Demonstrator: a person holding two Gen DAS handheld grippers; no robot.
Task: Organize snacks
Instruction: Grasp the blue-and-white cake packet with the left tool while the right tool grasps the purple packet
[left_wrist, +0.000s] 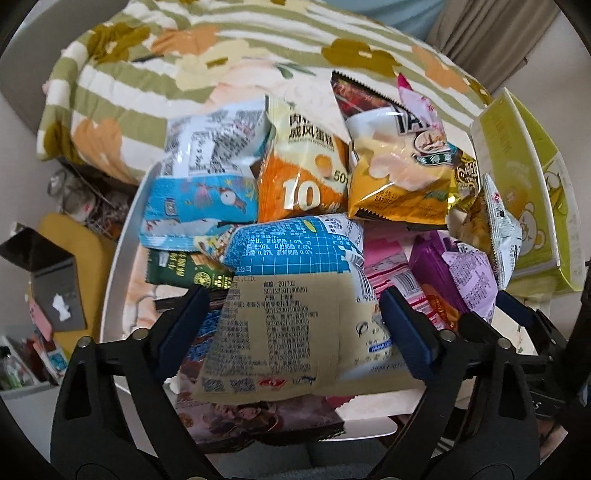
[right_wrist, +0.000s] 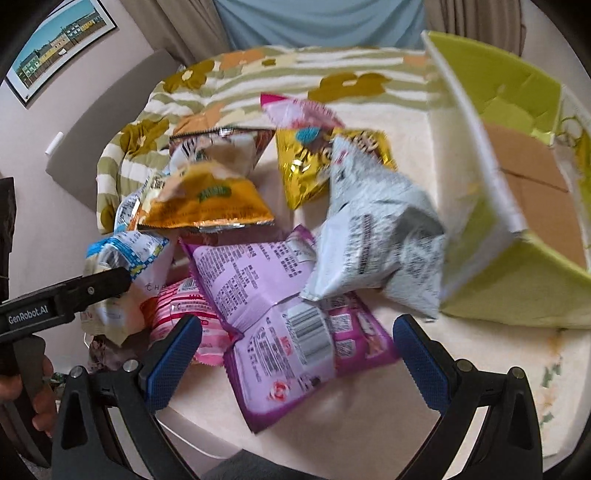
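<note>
A pile of snack packets lies on a pale round table (left_wrist: 118, 266). My left gripper (left_wrist: 295, 321) is shut on a beige-and-blue packet (left_wrist: 288, 302), its blue pads pressed on both sides. Behind it lie a blue-and-white packet (left_wrist: 199, 177), an orange cake packet (left_wrist: 303, 173) and a yellow chip bag (left_wrist: 399, 177). My right gripper (right_wrist: 295, 354) is open over a purple packet (right_wrist: 288, 332), not touching it. A grey-white packet (right_wrist: 376, 240) leans against the green box (right_wrist: 517, 288), blurred. The left gripper's finger (right_wrist: 92, 288) shows at the left of the right wrist view.
The open lime-green cardboard box (left_wrist: 524, 177) stands at the table's right; its inside floor (right_wrist: 532, 192) is bare brown card. A striped floral quilt (left_wrist: 207, 62) lies behind the table. A pink packet (right_wrist: 184, 314), a gold packet (right_wrist: 306, 166) and a yellow chair (left_wrist: 74, 251) are nearby.
</note>
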